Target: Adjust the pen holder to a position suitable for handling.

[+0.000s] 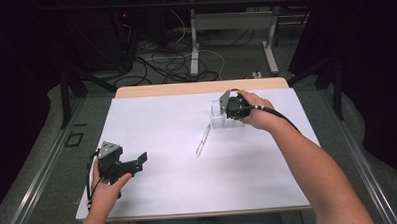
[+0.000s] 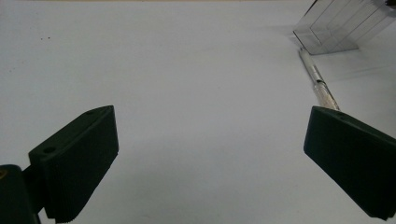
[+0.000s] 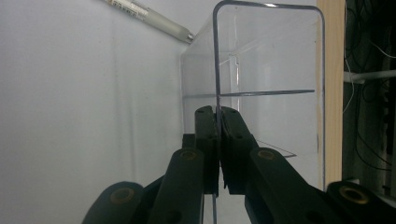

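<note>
Clear box pinched by one wall at the far right of the table, pen loose beside it.

Clear plastic box (image 3: pixel 261 74), divided inside, standing on the white sheet (image 1: pixel 162 128) toward the far right; one wall clamped between the closed jaws of the right gripper (image 3: pixel 218 121), probably to steady or shift it without reaching inside. Pen (image 1: pixel 203 140) lying flat just near-left of the box, tip end pointing at it, free of both tools. Left gripper (image 2: pixel 210 154) held low over bare sheet at the near-left edge, jaws spread wide and holding nothing, seemingly waiting, roughly aimed toward the pen. In the high view, box largely covered by the right hand (image 1: pixel 256 115); compartment count and contents hard to judge through the transparent walls. Pen's far end cut off in the right gripper view.
</note>
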### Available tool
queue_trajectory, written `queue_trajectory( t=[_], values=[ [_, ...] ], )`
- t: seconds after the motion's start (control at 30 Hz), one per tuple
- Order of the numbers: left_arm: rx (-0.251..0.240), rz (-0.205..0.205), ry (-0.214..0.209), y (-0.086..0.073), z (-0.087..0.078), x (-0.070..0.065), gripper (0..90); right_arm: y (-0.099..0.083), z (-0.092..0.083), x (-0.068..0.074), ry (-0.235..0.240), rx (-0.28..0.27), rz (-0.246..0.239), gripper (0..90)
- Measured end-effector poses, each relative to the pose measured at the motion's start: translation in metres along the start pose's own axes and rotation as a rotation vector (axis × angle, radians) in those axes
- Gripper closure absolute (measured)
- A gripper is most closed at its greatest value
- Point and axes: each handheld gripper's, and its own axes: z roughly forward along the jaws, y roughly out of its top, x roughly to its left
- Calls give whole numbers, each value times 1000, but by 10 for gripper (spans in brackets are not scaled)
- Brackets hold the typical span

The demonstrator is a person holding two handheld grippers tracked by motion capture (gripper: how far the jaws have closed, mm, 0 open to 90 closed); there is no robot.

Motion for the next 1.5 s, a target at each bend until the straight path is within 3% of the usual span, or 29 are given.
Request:
queue_trajectory(
  t=[0.23,0.3,0.33,0.4,0.43,0.47,0.63,0.67,0.7,0.73,0.77,0.93,1.03,1.07,1.17,1.23,1.5],
  values=[
    [2,2,3,0,0,0,33,1,-5,3,6,-5,2,874],
    [3,1,3,0,0,0,33,1,-5,4,-14,-35,16,874],
    [2,1,4,0,0,0,33,1,-8,3,2,-16,6,873],
    [2,0,5,0,0,0,33,1,-11,3,-8,-13,4,874],
    [1,-2,5,0,0,0,33,1,-10,5,-25,-38,19,874],
    [0,-4,4,0,0,0,34,1,-14,5,-12,-11,15,873],
    [1,-3,4,0,0,-1,33,1,-18,8,-13,-26,20,873],
    [1,-2,4,0,0,-1,33,1,-20,9,0,-7,20,872],
    [2,-1,4,0,0,-1,33,1,-19,11,-21,-36,18,872],
    [2,-1,4,-1,0,-1,33,3,-24,11,24,34,13,872],
    [2,0,4,-1,0,-1,33,2,-22,13,6,-2,15,871],
    [1,0,3,-1,1,-1,33,3,-24,20,10,-22,15,871],
    [2,1,4,-1,1,-1,33,5,-26,21,37,4,2,871],
    [2,1,3,-1,1,-1,33,5,-26,23,36,9,21,870],
    [1,2,2,-1,1,-2,33,5,-26,23,46,12,7,870],
    [3,2,2,-1,1,-2,33,5,-25,24,55,7,27,870],
    [4,2,1,-1,1,-2,33,6,-18,25,66,18,26,864]
  ],
)
